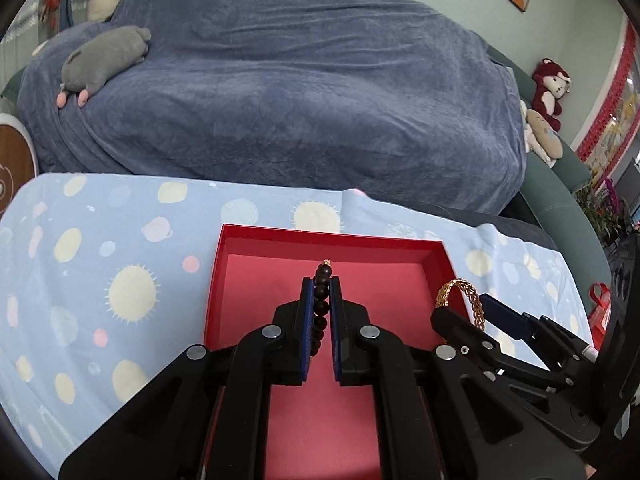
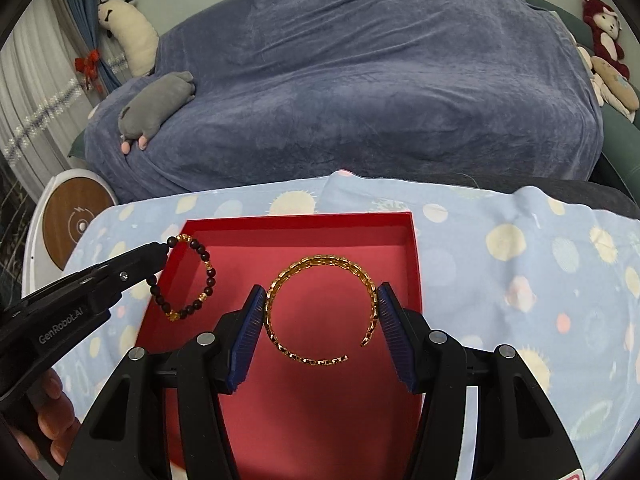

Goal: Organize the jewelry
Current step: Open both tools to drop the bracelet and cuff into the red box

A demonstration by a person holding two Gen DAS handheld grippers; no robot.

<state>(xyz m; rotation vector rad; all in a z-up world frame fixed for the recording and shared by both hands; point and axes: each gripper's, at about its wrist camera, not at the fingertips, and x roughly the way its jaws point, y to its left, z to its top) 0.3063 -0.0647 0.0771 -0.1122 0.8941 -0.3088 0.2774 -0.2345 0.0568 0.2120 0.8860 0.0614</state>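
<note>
My left gripper [image 1: 321, 300] pinches a dark, round-beaded bracelet [image 1: 322, 300] edge-on over the open red box [image 1: 332, 238], its ring standing upright along my fingers, above the box's left side. My right gripper [image 2: 322, 320], half-spread, clasps an open-ended gold chain-link bangle [image 2: 320, 312] across its width above the box's matte red floor near its right wall.

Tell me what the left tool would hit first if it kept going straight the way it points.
Probably the floor of the red box: the left tool, shut on the bead bracelet, points down into it. Depth is unclear.
</note>
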